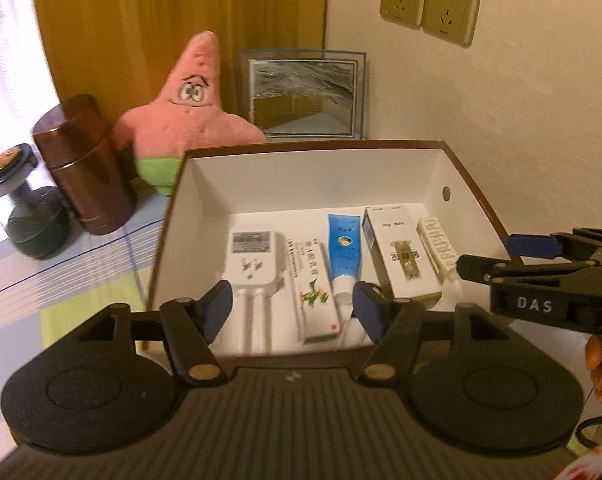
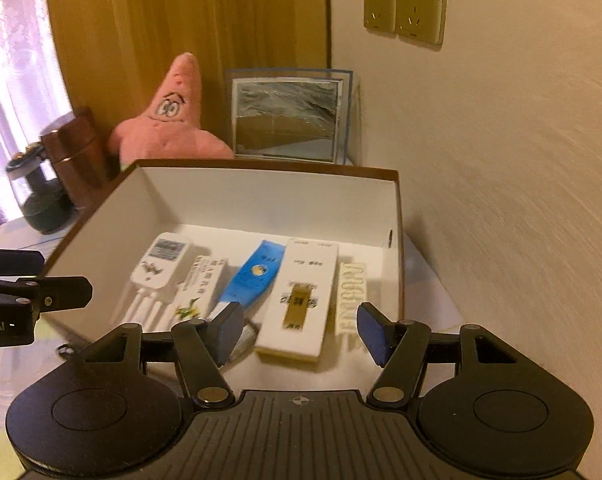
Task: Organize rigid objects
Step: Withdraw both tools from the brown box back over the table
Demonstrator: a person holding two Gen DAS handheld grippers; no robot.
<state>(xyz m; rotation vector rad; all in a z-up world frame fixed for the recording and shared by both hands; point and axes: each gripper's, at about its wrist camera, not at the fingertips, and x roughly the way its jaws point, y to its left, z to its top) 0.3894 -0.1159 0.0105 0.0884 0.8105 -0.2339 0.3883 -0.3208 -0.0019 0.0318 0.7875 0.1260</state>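
An open box (image 1: 313, 172) (image 2: 261, 196), brown outside and white inside, holds a row of items: a white plug adapter (image 1: 253, 256) (image 2: 159, 262), a slim white carton with green print (image 1: 311, 292) (image 2: 199, 290), a blue tube (image 1: 344, 250) (image 2: 255, 274), a white and gold carton (image 1: 397, 252) (image 2: 301, 300) and a white ridged clip (image 1: 437, 246) (image 2: 351, 300). My left gripper (image 1: 295, 308) hangs open above the box's near edge, nothing between its pads. My right gripper (image 2: 301, 330) is open over the near right of the box, also empty; in the left wrist view it (image 1: 497, 258) reaches in from the right.
Behind the box stand a pink star plush (image 1: 189, 116) (image 2: 171, 120), a brown cylinder tin (image 1: 85, 168) (image 2: 75, 156), a dark glass jar (image 1: 25, 208) (image 2: 41, 196) and a framed picture (image 1: 305, 94) (image 2: 287, 118). A wall with sockets (image 1: 429, 6) (image 2: 405, 6) runs along the right.
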